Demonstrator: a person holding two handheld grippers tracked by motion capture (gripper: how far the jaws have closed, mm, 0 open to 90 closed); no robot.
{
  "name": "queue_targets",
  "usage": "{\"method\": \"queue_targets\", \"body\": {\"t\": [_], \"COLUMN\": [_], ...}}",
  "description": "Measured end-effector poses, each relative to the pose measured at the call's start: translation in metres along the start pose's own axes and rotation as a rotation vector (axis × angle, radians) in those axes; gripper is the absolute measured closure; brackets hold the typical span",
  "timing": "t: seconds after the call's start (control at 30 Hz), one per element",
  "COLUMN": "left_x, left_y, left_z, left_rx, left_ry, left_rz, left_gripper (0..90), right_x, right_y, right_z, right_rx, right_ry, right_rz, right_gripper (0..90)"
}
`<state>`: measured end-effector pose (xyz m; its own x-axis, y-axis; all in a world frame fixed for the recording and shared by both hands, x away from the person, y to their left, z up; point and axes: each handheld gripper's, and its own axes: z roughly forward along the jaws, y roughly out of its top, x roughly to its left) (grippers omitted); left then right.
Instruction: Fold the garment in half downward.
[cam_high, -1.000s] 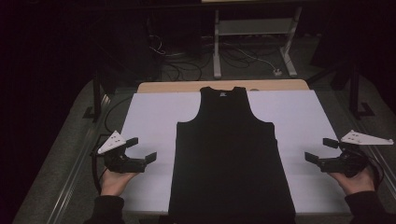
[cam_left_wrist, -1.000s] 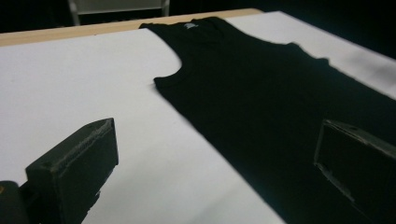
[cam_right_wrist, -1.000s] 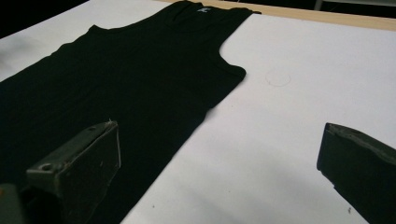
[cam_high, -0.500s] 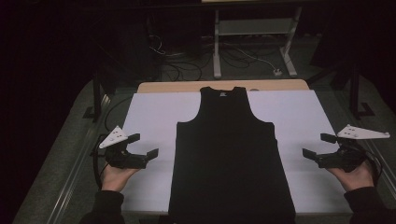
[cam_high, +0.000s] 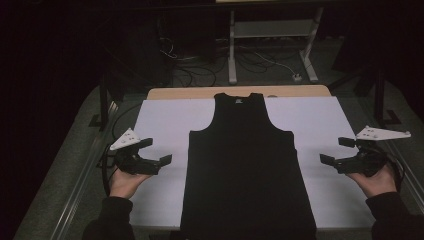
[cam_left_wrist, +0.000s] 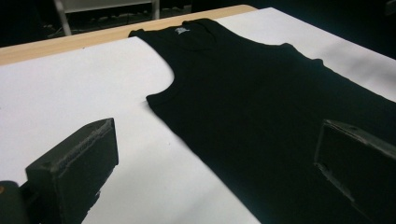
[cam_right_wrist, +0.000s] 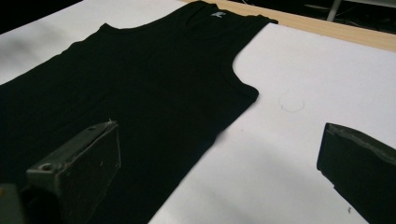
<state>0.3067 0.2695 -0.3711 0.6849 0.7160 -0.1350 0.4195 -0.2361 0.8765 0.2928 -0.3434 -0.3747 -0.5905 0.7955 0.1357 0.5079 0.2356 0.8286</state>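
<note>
Since a second ago, both of our hands have crept inward toward the garment, the left one a touch more than the right, while the black tank top (cam_high: 247, 170) itself has not shifted at all. It lies flat and face up down the middle of the white sheet (cam_high: 165, 120) that covers the table (cam_high: 200, 92), neckline at the far end, hem hanging near our edge.

Our left gripper (cam_high: 156, 152) now sits just beside the shirt's left side seam, below the armhole, its jaws spread wide with nothing between them. In the left gripper view one jaw hovers over white sheet and the other over black fabric, so the seam runs between them. Our right gripper (cam_high: 336, 151) is likewise agape and empty, a little farther off from the right side seam; in the right gripper view the same straddle appears, one jaw over cloth and one over sheet.

We read this as the approach to a fold: both tools are lining up on opposite side edges, probably to pinch them together. Neither touches the fabric yet. The thin cloth lies flush on the sheet, so we judge the lower jaws will need to slide under cleanly.
</note>
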Motion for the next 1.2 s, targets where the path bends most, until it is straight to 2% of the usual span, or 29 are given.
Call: {"method": "queue_targets", "body": {"t": [0.4,0.53,1.2], "left_x": [0.002,0.003,0.01], "left_y": [0.017,0.02,0.032], "left_z": [0.007,0.012,0.031], "left_rx": [0.007,0.053,0.045], "left_ry": [-0.012,-0.008,-0.039], "left_rz": [0.023,0.054,0.035], "left_gripper": [0.0,0.0,0.0], "right_x": [0.0,0.0,0.001], "right_y": [0.016,0.02,0.04], "right_z": [0.005,0.008,0.028], "right_rx": [0.002,0.014,0.05], "right_ry": [0.017,0.021,0.043], "right_rz": [-0.016,-0.02,-0.043], "right_gripper": [0.0,0.0,0.0]}}
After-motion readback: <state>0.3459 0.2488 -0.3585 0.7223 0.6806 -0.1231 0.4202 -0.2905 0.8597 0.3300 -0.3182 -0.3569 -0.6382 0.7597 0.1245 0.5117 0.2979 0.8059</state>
